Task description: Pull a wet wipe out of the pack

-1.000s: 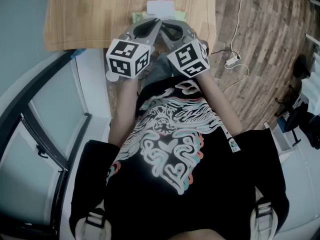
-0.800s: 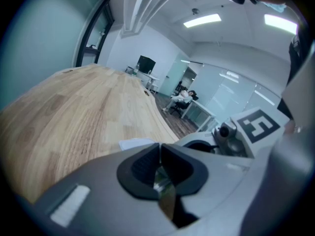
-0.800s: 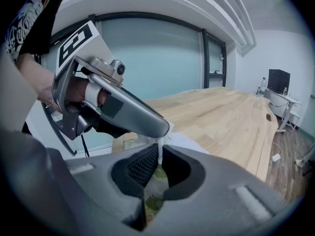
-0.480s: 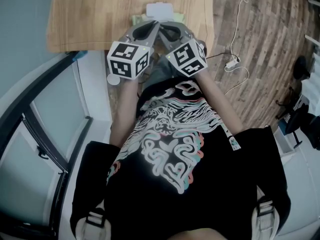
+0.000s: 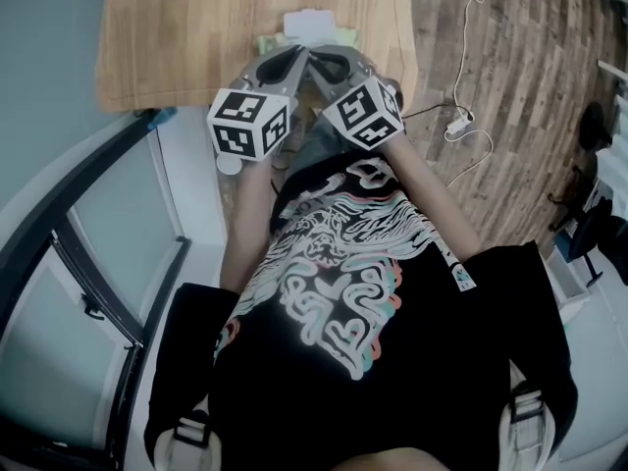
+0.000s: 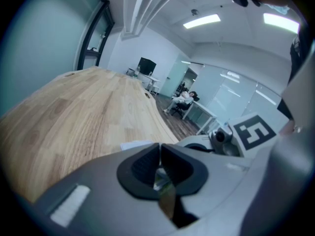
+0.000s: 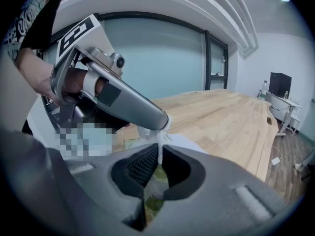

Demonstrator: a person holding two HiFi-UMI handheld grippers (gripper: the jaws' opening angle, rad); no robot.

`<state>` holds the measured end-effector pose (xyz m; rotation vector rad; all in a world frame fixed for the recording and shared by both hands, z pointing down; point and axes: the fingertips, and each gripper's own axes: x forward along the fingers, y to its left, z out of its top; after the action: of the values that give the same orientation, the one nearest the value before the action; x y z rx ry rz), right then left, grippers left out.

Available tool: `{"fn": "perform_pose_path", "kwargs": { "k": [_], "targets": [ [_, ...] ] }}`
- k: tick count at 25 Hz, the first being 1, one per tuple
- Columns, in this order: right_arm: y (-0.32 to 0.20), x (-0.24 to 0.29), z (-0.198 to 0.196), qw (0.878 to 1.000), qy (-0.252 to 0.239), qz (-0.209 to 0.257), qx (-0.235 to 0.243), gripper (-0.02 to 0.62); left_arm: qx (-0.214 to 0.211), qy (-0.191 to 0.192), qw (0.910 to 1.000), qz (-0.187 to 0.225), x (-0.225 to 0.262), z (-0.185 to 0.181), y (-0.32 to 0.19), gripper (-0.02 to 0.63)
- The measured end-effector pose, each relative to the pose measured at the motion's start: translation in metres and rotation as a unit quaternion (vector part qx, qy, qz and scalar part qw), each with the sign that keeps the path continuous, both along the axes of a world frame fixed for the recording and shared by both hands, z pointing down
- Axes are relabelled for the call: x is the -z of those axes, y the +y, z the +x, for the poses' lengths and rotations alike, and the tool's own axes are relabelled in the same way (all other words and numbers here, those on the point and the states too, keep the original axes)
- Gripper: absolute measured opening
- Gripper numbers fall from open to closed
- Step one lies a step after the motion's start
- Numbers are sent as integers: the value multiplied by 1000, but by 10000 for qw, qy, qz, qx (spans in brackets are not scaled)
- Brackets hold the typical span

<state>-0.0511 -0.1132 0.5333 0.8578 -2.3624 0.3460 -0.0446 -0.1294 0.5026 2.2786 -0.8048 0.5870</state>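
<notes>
Wipe (image 7: 158, 132): white, limp, probably damp, light, tear-prone. Drawn up from pack (image 5: 265, 40) at worktop's (image 5: 196, 27) 6 o'clock edge. Left claw (image 7: 160, 123) clamped on tip; right claw (image 7: 158, 152) nipped on strip below. Best hold: low, near opening.

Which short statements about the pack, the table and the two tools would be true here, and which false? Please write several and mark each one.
1. The pack lies on the wooden table. True.
2. The left tool has its jaws wide open. False: they are together.
3. A white wet wipe passes between the jaws of the right tool. True.
4. The two tools work at opposite ends of the table. False: their tips meet over the pack.
5. A white cable lies on the floor. True.
</notes>
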Motion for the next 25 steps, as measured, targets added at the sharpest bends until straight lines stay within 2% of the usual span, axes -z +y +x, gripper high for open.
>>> {"fn": "perform_pose_path", "kwargs": {
  "k": [11,25],
  "targets": [
    [2,-2,-1,10000,-46,35,-57,26,33,85,9999,63,10,-1,0,0],
    [4,-4,-3,9999,129,-13,-105,26,146,345,9989,280,40,-10,-8,0]
  ]
}}
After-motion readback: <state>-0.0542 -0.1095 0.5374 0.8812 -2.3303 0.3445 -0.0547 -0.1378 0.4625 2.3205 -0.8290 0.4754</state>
